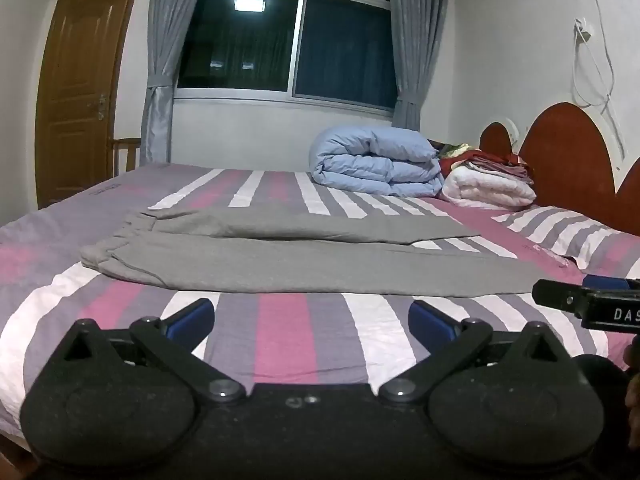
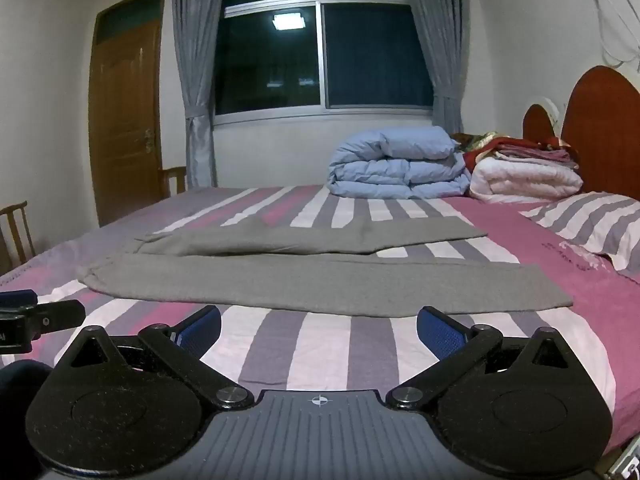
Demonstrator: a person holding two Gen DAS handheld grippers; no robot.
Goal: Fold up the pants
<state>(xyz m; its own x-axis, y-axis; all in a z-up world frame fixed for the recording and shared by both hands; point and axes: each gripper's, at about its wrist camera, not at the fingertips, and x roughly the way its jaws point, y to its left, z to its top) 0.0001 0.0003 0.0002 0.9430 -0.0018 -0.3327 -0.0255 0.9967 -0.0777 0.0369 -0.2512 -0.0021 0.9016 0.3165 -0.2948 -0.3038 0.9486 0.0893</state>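
Note:
Grey pants (image 1: 280,256) lie flat across the striped bed, waistband to the left, both legs stretching right and spread a little apart; they also show in the right wrist view (image 2: 320,276). My left gripper (image 1: 311,318) is open and empty, just short of the near leg's front edge. My right gripper (image 2: 319,326) is open and empty, also just short of that edge. The right gripper's side shows at the right in the left wrist view (image 1: 588,300); the left gripper shows at the left in the right wrist view (image 2: 36,312).
A folded blue duvet (image 1: 378,164) and a white blanket with folded clothes (image 1: 488,186) sit at the bed's far side by the red headboard (image 1: 568,156). A striped pillow (image 1: 568,236) lies to the right. A wooden door (image 1: 76,88) and a chair (image 2: 16,228) stand at the left.

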